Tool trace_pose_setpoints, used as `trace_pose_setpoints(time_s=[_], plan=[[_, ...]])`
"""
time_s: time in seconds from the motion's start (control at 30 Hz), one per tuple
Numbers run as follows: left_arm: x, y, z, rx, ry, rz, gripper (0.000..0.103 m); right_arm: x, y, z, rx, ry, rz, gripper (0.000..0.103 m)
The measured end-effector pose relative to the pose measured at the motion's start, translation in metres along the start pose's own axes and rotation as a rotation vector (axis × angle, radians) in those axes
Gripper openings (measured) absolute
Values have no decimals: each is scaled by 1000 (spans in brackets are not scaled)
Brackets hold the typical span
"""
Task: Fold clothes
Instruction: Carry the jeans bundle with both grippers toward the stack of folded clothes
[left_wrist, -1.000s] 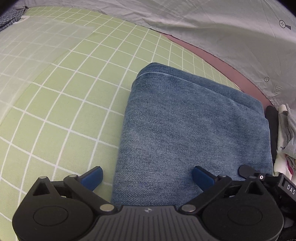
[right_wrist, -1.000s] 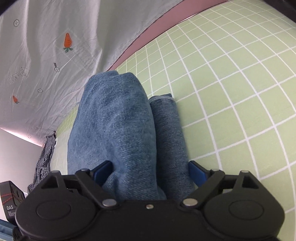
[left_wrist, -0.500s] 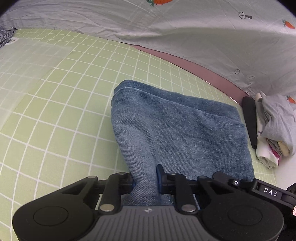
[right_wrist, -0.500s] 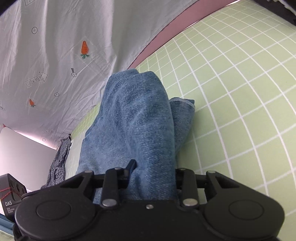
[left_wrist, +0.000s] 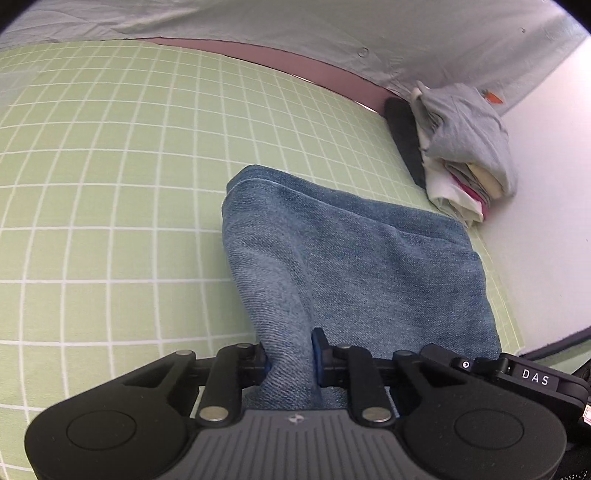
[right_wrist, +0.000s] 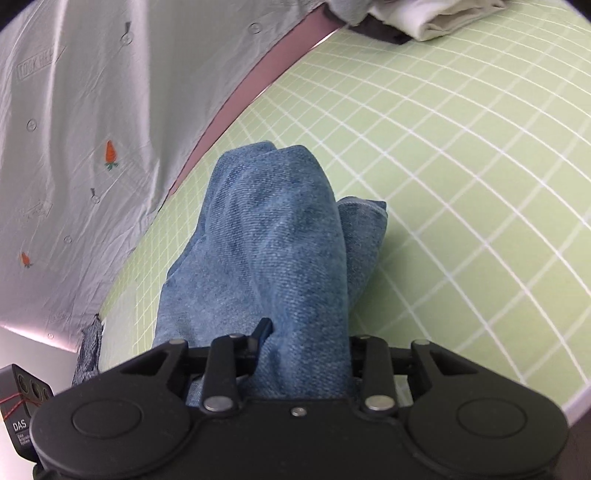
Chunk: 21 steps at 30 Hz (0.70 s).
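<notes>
Left gripper clamped narrow on a bunched fold of blue denim, folded jeans, blue pads pressed into the cloth from both sides. Right gripper likewise closed on a thicker bundle of the same jeans, cloth filling the gap between the jaws, only one blue fingertip visible at the left of the bundle, the other hidden behind denim. From the left wrist view: jeans spread forward and rightward from the jaws as a broad folded panel, far corner and hem edge resting on a green sheet with a white grid, near part pulled up into the grip. From the right wrist view: denim rising in a rounded hump ahead of the jaws, a second narrower layer just beside it on the right, touching the green grid sheet. Further out: a stack of folded clothes at the far right corner of the sheet, grey garment on top, white and pink layers beneath, a dark item against its left side. Beyond the sheet: a pink strip of edge, then a pale grey cloth with small carrot prints hanging behind. A white wall to the right of the stack.
</notes>
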<state>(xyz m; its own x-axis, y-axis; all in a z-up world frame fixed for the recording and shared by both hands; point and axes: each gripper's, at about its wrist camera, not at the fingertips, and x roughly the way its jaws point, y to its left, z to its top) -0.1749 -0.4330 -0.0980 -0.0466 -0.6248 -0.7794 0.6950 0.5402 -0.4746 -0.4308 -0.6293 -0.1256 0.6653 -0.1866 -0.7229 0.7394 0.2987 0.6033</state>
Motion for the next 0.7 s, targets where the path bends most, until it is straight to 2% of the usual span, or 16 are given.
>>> trace_pose_setpoints(time_s=[0.2, 0.37, 0.53, 0.63, 0.7], plan=[[17, -43, -6, 94, 27, -51, 21, -37, -34, -2, 83, -93, -30, 32], [38, -92, 7, 115, -7, -68, 20, -52, -64, 24, 112, -140, -1, 32], [74, -162, 30, 122, -78, -63, 20, -66, -101, 90, 62, -175, 54, 32], [101, -215, 48, 137, -120, -81, 20, -75, -124, 144, 33, -183, 80, 32], [119, -251, 60, 162, -151, -103, 20, -87, -136, 180, -25, -218, 90, 32]])
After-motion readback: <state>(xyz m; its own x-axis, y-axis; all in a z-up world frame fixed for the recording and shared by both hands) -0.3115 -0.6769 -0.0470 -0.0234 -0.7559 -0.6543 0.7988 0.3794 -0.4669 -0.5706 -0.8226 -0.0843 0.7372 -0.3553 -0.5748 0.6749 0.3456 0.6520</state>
